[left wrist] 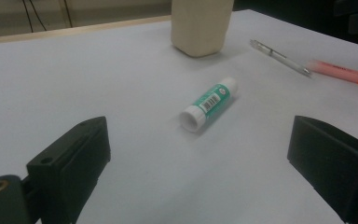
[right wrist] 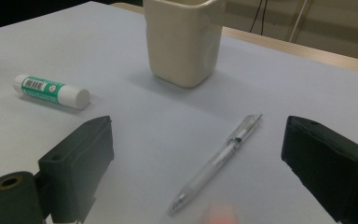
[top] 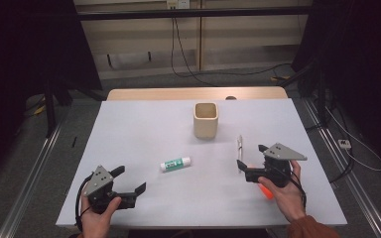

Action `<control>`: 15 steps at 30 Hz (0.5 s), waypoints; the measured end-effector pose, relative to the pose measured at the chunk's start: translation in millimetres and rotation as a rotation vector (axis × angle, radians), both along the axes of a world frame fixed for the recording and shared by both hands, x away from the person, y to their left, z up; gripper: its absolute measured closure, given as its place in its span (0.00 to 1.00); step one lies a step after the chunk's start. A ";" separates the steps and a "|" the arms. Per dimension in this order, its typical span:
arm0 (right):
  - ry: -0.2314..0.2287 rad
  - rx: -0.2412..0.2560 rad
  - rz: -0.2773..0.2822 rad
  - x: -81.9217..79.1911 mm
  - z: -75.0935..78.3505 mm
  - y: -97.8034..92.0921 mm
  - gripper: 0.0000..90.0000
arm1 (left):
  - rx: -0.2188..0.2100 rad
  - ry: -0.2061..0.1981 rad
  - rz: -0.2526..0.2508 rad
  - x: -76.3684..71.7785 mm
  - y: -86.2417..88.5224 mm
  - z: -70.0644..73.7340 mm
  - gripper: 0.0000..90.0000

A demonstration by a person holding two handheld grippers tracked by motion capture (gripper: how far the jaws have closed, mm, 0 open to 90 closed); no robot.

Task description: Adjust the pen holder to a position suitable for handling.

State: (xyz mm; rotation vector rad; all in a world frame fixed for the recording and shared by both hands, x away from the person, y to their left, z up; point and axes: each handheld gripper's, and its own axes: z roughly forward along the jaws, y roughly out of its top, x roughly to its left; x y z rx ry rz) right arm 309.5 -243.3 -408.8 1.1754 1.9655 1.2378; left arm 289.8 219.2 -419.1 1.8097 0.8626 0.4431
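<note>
From the high view, the person is holding the right gripper (top: 250, 161) with its black fingers spread wide and pointing toward the lower end of the clear pen (top: 239, 147), which is lying on the white surface (top: 144, 134) just ahead of them. The pen's long axis is running away from the person, toward the cream square cup (top: 206, 120) standing near the middle of the far half. The left gripper (top: 131, 179) is resting well apart at the near left corner, its fingers also wide and holding nothing, so the right hand (top: 285, 193) is plainly the nearer one to the pen. A green-and-white glue stick (top: 175, 163) is lying between the two grippers, and an orange marker (top: 266, 192) is peeking out under the right hand.

In the left gripper view, the glue stick (left wrist: 209, 104) is lying ahead between the spread fingers, its cap end toward the camera, with the pen (left wrist: 279, 57) and the orange marker (left wrist: 345, 72) off to the right beyond it.

In the right gripper view, the pen (right wrist: 219, 161) is lying between the two open fingers, its axis slanting from near the camera up toward the cup (right wrist: 182, 39). I judge the fingers are lining up across the barrel, which suits a straight closing grasp.
</note>
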 end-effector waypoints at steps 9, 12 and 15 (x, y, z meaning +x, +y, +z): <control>0.028 -0.041 -0.001 36.3 28.1 10.7 0.10 | 0.010 0.008 -0.013 -0.4 1.0 -1.1 0.06; 0.051 -0.030 0.013 49.8 37.7 13.2 0.12 | 0.017 0.004 -0.014 -1.2 2.3 -1.3 0.06; 0.074 -0.062 0.032 63.3 44.4 19.4 0.12 | 0.006 0.003 -0.012 -2.5 2.5 -0.7 0.06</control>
